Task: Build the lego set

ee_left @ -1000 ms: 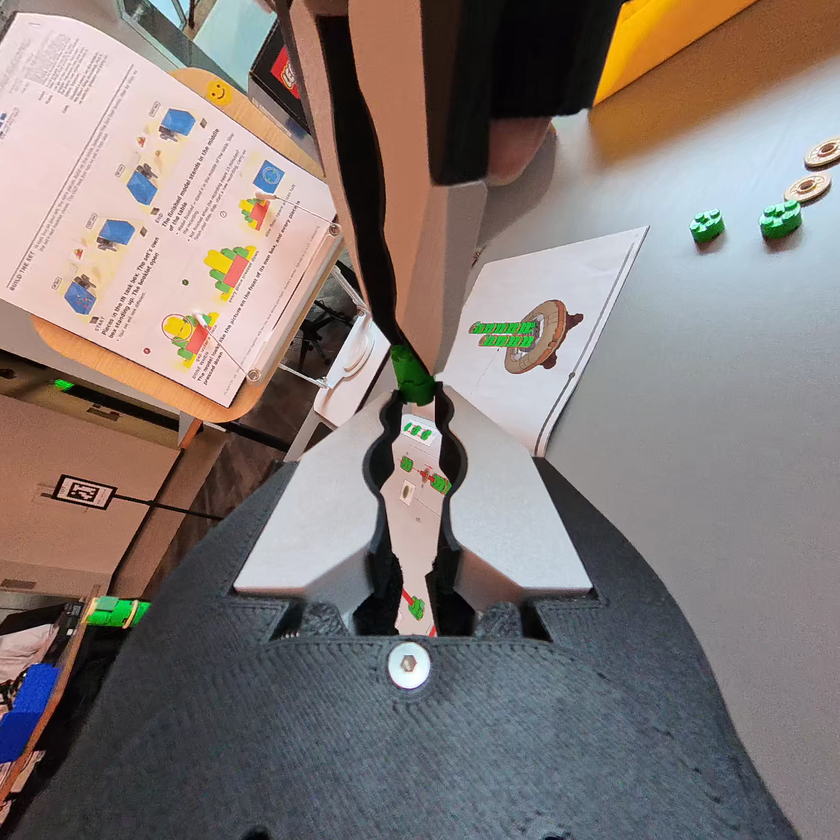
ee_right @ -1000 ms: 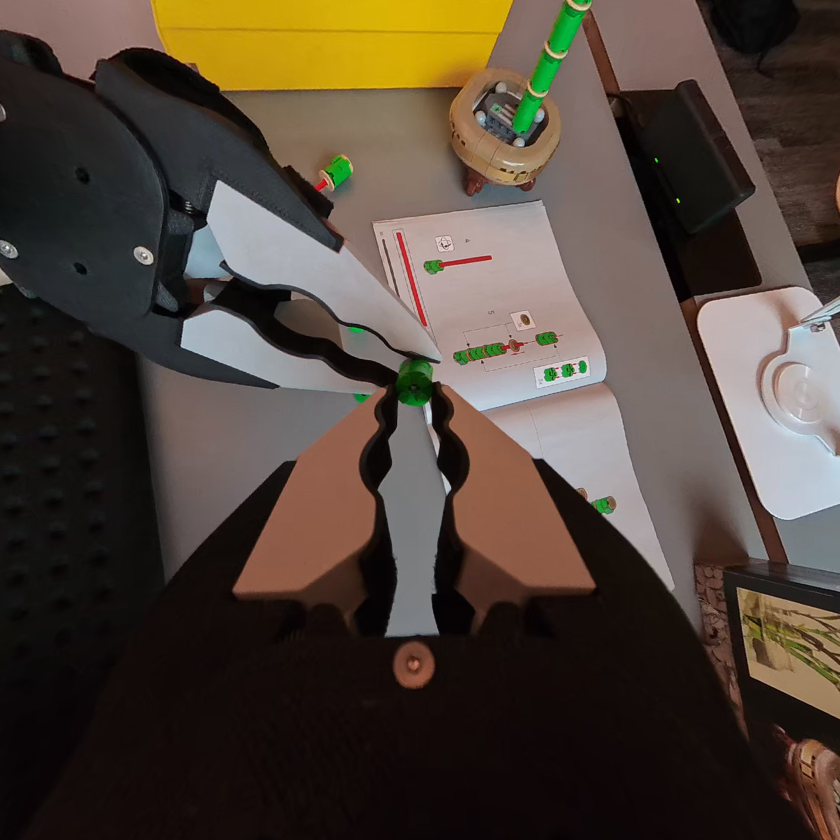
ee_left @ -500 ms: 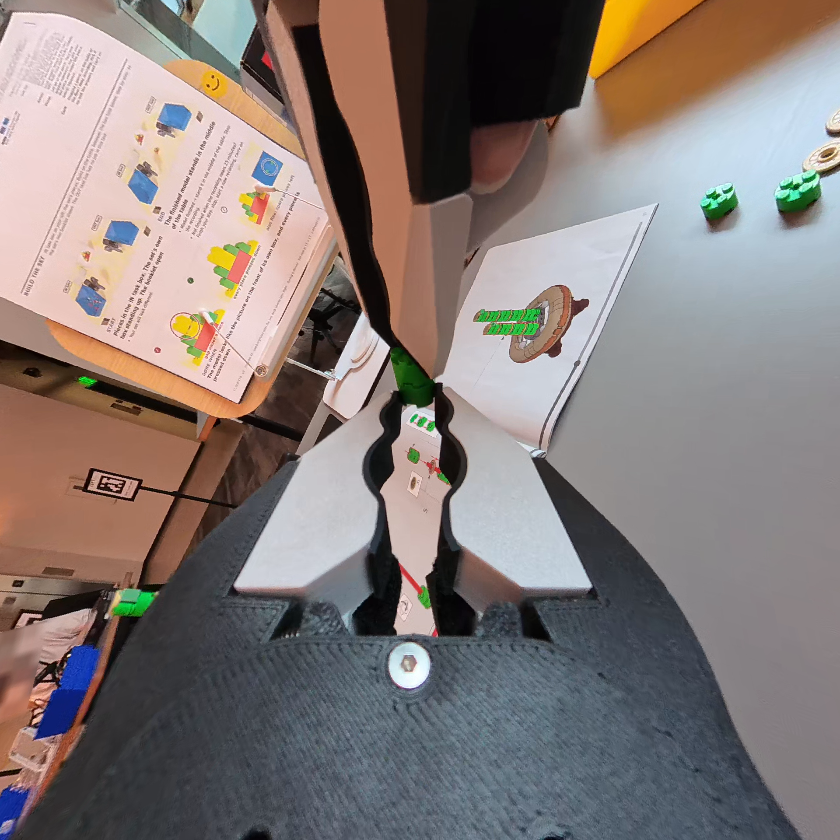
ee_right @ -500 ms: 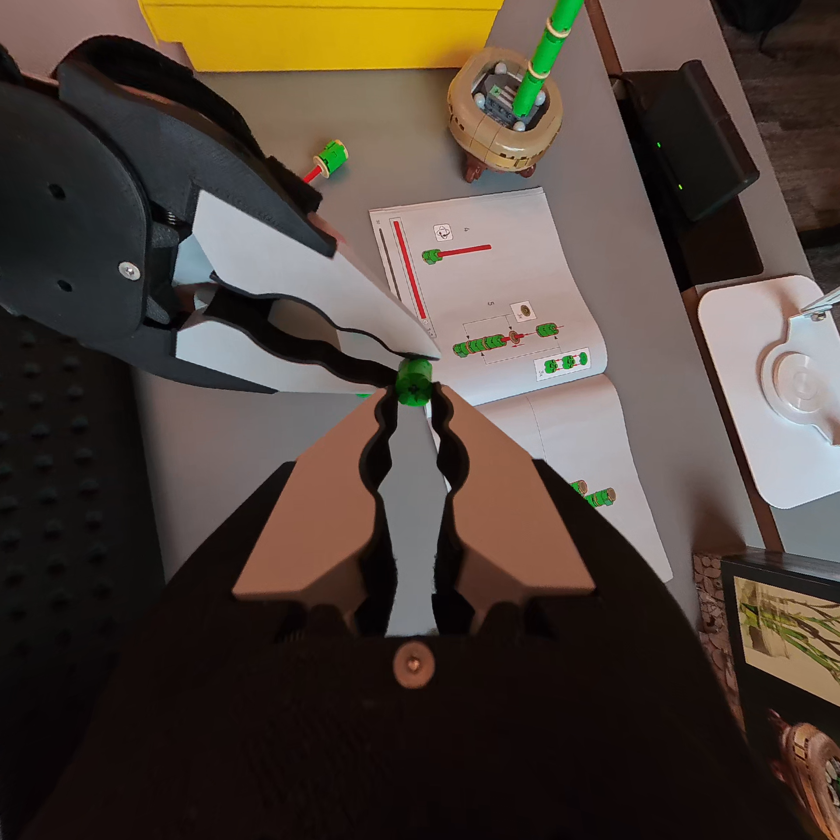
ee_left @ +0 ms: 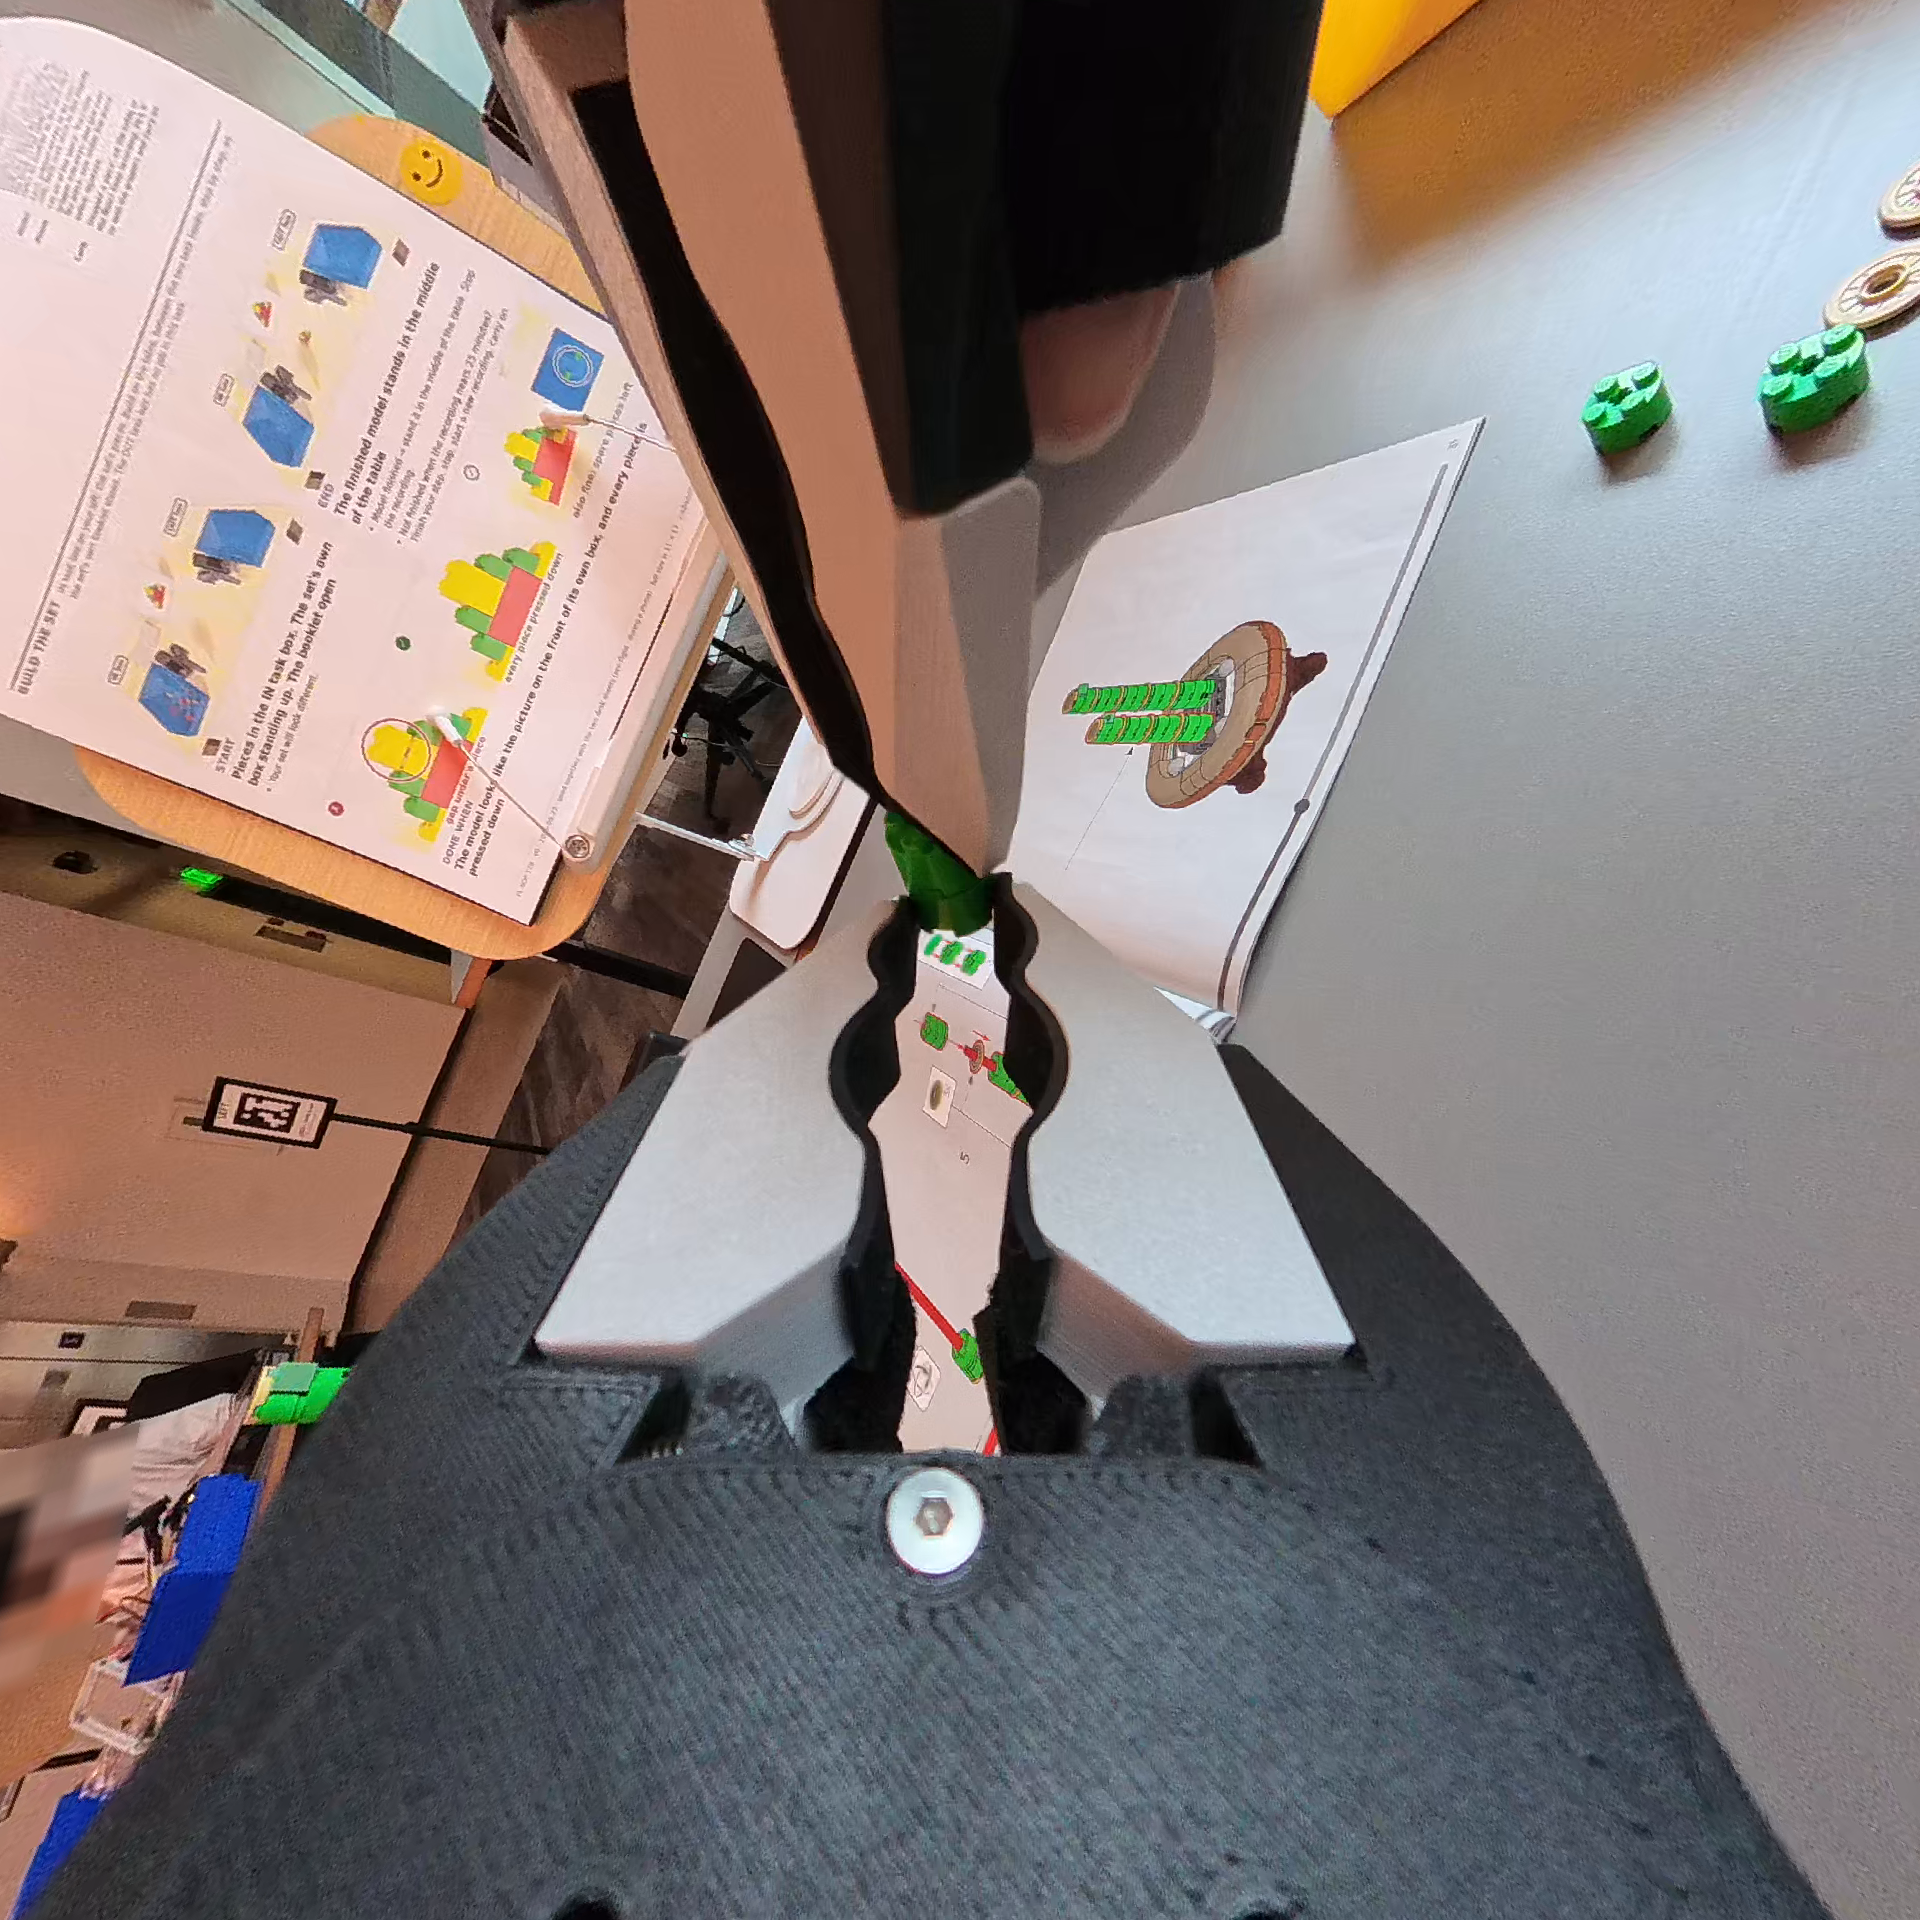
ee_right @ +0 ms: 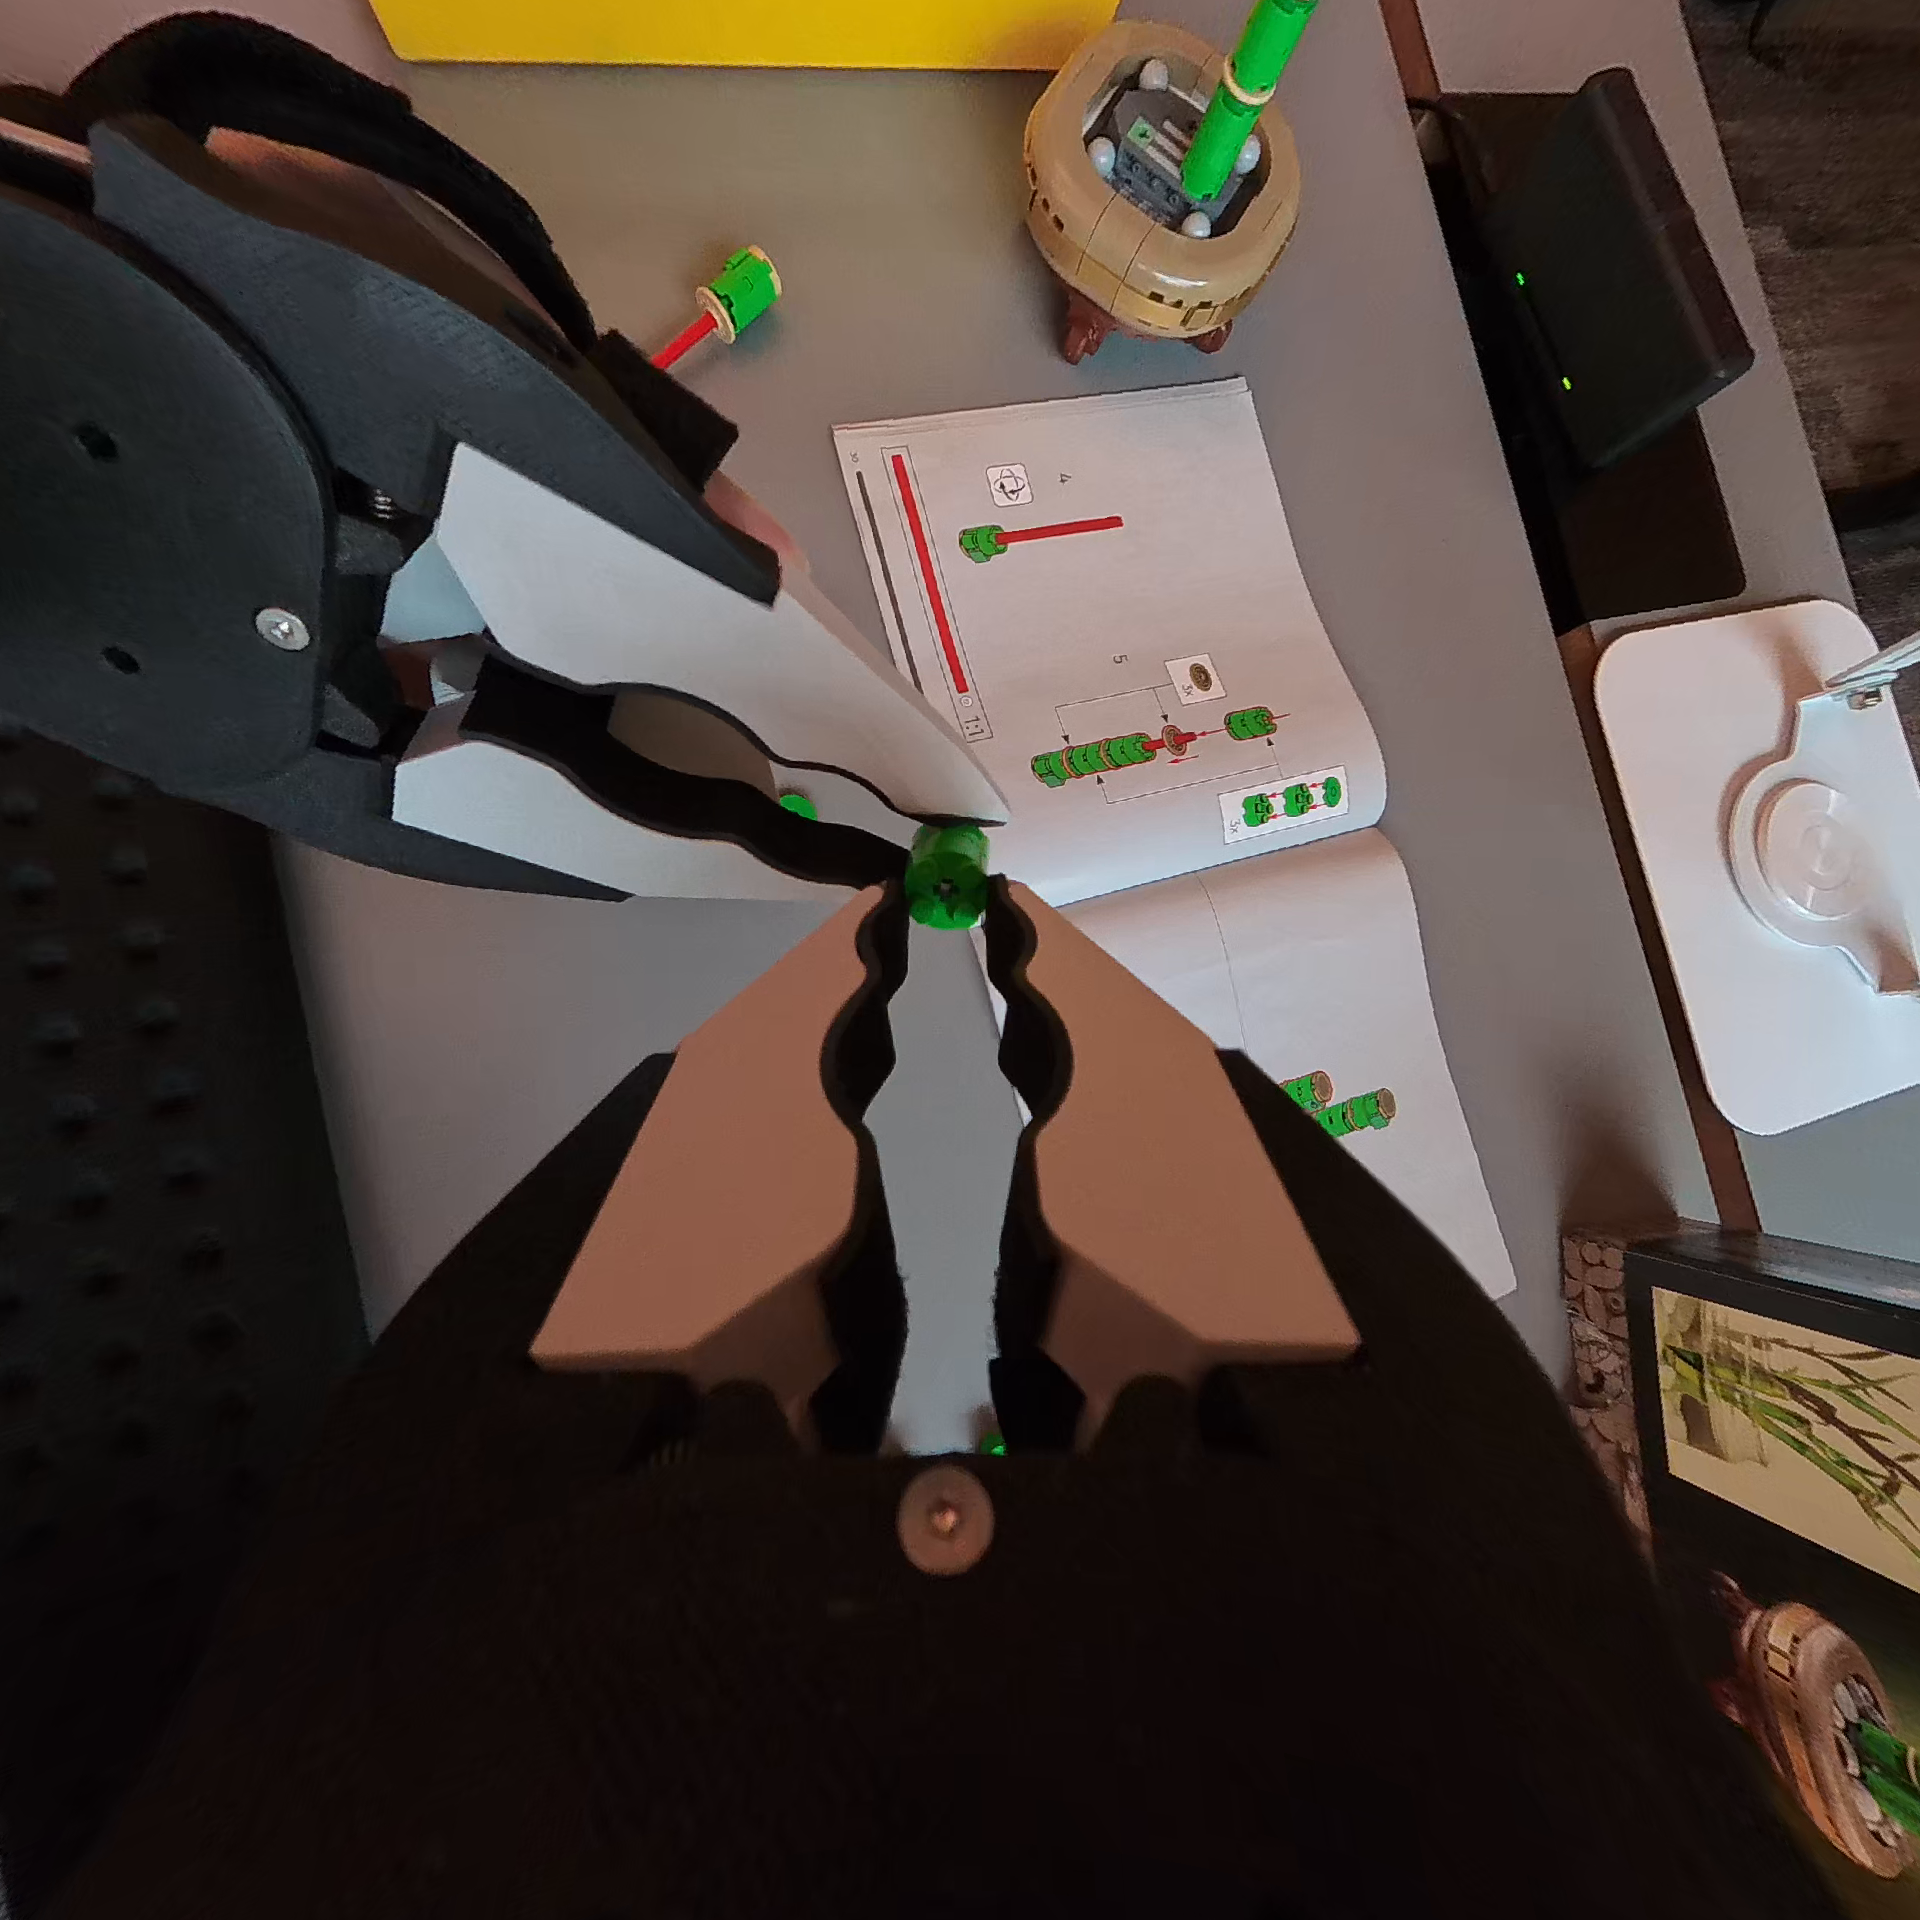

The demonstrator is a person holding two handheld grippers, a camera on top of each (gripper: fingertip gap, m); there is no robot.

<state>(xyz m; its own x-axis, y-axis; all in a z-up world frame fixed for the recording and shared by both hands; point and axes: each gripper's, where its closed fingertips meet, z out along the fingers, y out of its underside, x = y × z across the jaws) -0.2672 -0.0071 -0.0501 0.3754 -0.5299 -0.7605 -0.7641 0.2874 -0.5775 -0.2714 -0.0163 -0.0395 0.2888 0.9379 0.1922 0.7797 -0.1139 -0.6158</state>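
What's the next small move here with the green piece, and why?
Probably press the two grippers together along the piece's axis. Both the left gripper and right gripper are shut on the green piece, held above the booklet, tip to tip.

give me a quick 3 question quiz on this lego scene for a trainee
1. True or false: both grippers grip the same green round piece.
2. Multiple choice: where does the tan pot with the green stalk stand? A) on the open booklet B) on the grey table beyond the booklet C) in the yellow box
3. Fill in: the loose green piece near the left gripper sits on a ____ axle.

Key: 1 true: the right gripper and the left one meet on it. 2 B. 3 red.
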